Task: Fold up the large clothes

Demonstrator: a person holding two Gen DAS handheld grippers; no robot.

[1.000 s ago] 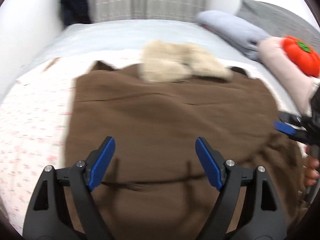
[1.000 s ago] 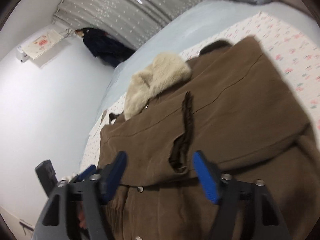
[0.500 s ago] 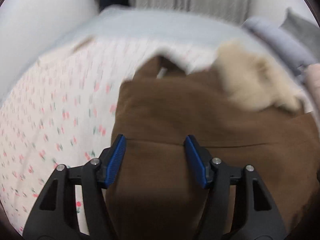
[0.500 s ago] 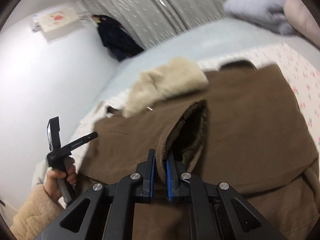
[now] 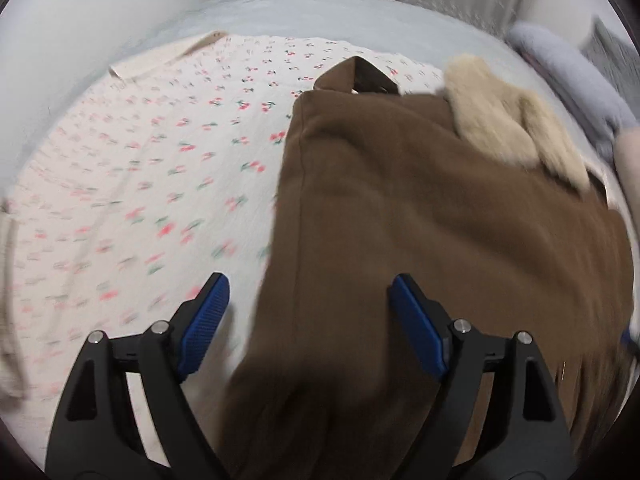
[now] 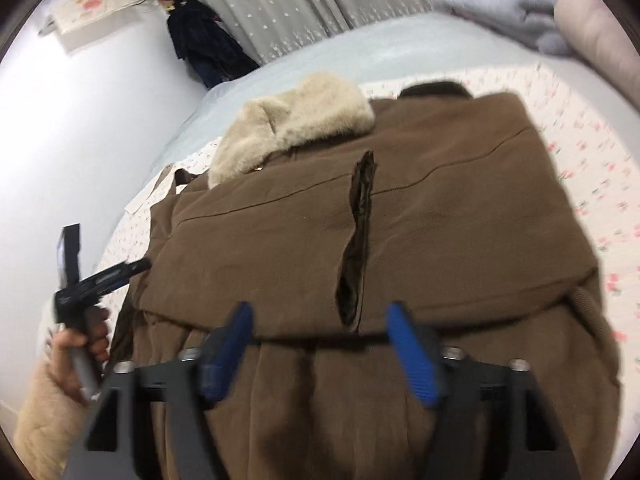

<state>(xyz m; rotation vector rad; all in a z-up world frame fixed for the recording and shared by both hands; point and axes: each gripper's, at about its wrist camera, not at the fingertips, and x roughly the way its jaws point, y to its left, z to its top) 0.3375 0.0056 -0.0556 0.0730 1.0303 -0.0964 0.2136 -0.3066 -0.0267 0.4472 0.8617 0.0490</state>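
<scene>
A large brown coat [image 5: 420, 232] with a cream fur collar [image 5: 508, 132] lies partly folded on a bed. My left gripper [image 5: 308, 320] is open and empty, hovering over the coat's left edge. In the right wrist view the coat [image 6: 440, 216] shows its sleeves folded in, with the fur collar [image 6: 296, 120] at the far end. My right gripper [image 6: 316, 344] is open and empty just above the near fold of the coat. The left gripper [image 6: 100, 276] also shows there at the far left, held in a hand.
A white cherry-print quilt [image 5: 132, 184] covers the bed under the coat. A folded grey blanket [image 6: 504, 4] and a pink pillow [image 6: 600, 36] lie at the head. A dark garment [image 6: 204, 44] hangs by the curtain. A white wall runs along the left.
My right gripper was shut on a fold of the coat half a second ago and has let go; its jaws are now wide. My left gripper has opened wider and shifted left over the coat's edge.
</scene>
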